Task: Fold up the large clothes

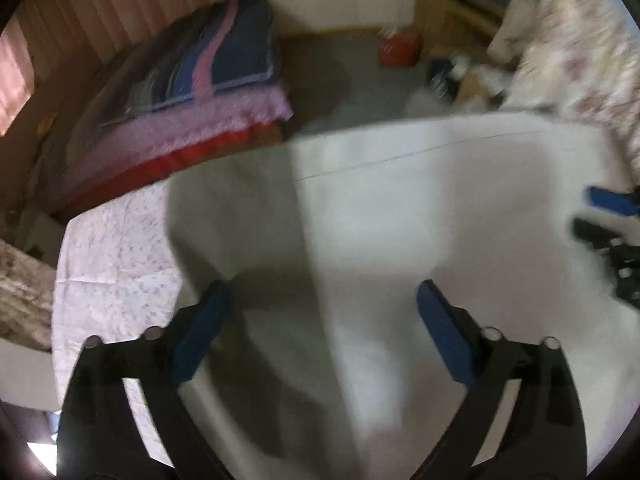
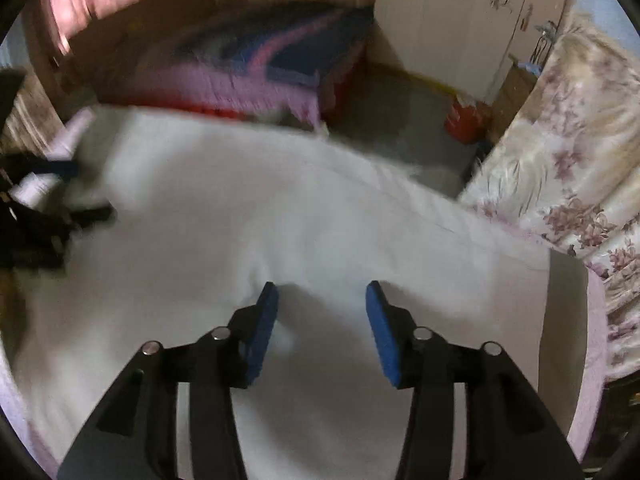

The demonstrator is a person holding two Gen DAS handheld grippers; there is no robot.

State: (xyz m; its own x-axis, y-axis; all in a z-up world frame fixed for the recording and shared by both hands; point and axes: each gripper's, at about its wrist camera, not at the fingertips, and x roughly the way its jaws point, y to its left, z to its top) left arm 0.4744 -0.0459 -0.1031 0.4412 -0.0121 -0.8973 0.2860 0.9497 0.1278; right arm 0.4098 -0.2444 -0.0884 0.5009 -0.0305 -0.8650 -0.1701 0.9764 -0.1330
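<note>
A large white garment lies spread flat over a table with a pale floral cover. It fills the right wrist view too. My left gripper is open and empty, hovering over the garment's left part. My right gripper is open and empty just above the cloth, with a small pucker of fabric between its pads. The right gripper shows at the right edge of the left wrist view. The left gripper shows at the left edge of the right wrist view. Both views are motion-blurred.
A bed with a purple and blue blanket stands beyond the table. A floral curtain or cover hangs at the right. A red container sits on the floor by a wooden cabinet.
</note>
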